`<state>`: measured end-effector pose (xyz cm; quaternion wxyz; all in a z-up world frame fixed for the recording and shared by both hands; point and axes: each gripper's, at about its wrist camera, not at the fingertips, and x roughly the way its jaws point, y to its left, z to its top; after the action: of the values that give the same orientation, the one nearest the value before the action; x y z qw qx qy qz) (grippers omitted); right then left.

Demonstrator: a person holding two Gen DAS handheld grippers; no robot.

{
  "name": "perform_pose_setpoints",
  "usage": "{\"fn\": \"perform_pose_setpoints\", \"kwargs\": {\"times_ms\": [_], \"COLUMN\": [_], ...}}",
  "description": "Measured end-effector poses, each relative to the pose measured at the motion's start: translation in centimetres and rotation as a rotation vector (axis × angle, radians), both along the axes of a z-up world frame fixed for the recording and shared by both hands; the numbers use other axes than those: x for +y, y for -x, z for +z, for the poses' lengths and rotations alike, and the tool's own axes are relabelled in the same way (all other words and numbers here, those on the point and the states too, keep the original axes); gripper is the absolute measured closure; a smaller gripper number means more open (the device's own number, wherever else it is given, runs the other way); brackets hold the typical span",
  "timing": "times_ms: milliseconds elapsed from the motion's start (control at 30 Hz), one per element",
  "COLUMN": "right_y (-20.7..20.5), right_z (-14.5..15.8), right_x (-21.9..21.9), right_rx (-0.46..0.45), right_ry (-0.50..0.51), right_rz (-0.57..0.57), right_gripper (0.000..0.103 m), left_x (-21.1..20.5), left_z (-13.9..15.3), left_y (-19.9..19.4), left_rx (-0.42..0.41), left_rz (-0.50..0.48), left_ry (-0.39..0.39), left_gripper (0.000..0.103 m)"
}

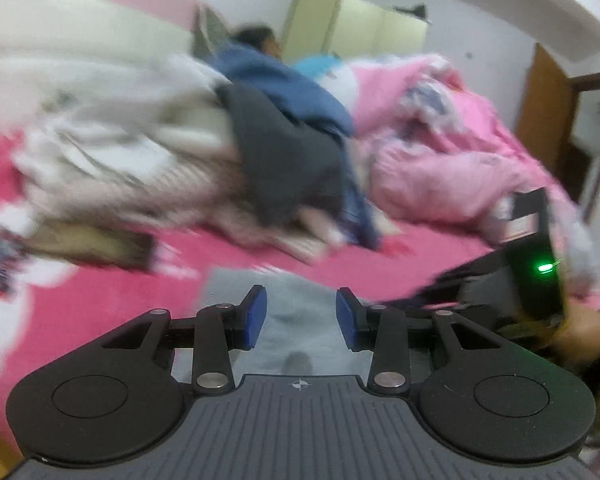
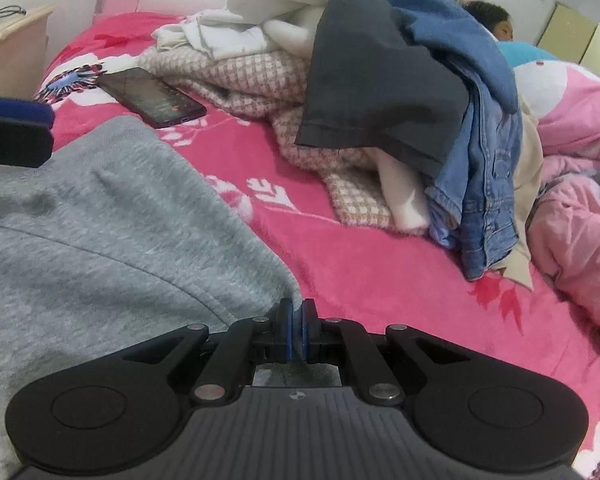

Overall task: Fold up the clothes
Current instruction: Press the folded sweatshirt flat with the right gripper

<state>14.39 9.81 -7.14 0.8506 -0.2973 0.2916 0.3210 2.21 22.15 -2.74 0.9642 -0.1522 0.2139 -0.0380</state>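
The grey garment (image 2: 100,232) lies spread on the pink bed (image 2: 380,272). The right gripper (image 2: 298,326) has its fingers pinched together on the garment's edge. The left gripper (image 1: 300,316) hangs above the cloth, fingers partly apart, gripping nothing. Behind, a clothes pile (image 2: 380,80) and a phone (image 2: 152,96) rest on the bed.

Left wrist view is smearing the clothes pile (image 1: 204,140) beyond telling garments apart, the grey garment (image 2: 100,220) is running off the frame's left edge, and the pile is hiding most of a person (image 2: 496,20).
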Motion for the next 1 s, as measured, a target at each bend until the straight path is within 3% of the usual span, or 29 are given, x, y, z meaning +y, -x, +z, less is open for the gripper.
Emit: {"fn": "perform_pose_setpoints", "kwargs": {"times_ms": [33, 167, 267, 400, 500, 533, 600, 800, 1000], "right_y": [-0.2, -1.1, -2.1, -1.6, -0.1, 0.7, 1.9, 3.3, 1.2], "right_z": [-0.1, 0.2, 2.1, 6.3, 9.1, 9.7, 9.9, 6.2, 2.9], "right_x": [-0.1, -1.1, -3.7, -9.9, -15.3, -17.1, -19.6, -21.4, -20.0], "right_rx": [0.013, 0.071, 0.12, 0.085, 0.0, -0.033, -0.034, 0.061, 0.172], "right_ry": [-0.014, -0.105, -0.237, -0.393, -0.439, -0.43, -0.394, -0.15, -0.015], "right_rz": [-0.011, -0.054, -0.116, -0.238, -0.33, -0.353, -0.348, -0.221, -0.036], "right_gripper": [0.099, 0.097, 0.09, 0.089, 0.083, 0.08, 0.063, 0.062, 0.062], "left_x": [-0.1, 0.2, 0.4, 0.5, 0.5, 0.5, 0.4, 0.1, -0.3], "left_z": [-0.2, -2.9, -3.0, -3.2, -3.4, -3.4, -3.4, -3.5, -3.5], "left_y": [-0.8, -3.8, -3.9, -4.0, -4.2, -4.3, -4.4, -4.4, -4.5], "left_rx": [0.027, 0.136, 0.13, 0.131, 0.134, 0.135, 0.139, 0.143, 0.146], "left_rz": [-0.017, 0.063, 0.083, 0.098, 0.109, 0.111, 0.116, 0.126, 0.129], "left_ry": [0.029, 0.052, 0.067, 0.076, 0.074, 0.071, 0.063, 0.034, -0.001], "left_gripper": [0.065, 0.068, 0.069, 0.069, 0.069, 0.069, 0.069, 0.069, 0.069]}}
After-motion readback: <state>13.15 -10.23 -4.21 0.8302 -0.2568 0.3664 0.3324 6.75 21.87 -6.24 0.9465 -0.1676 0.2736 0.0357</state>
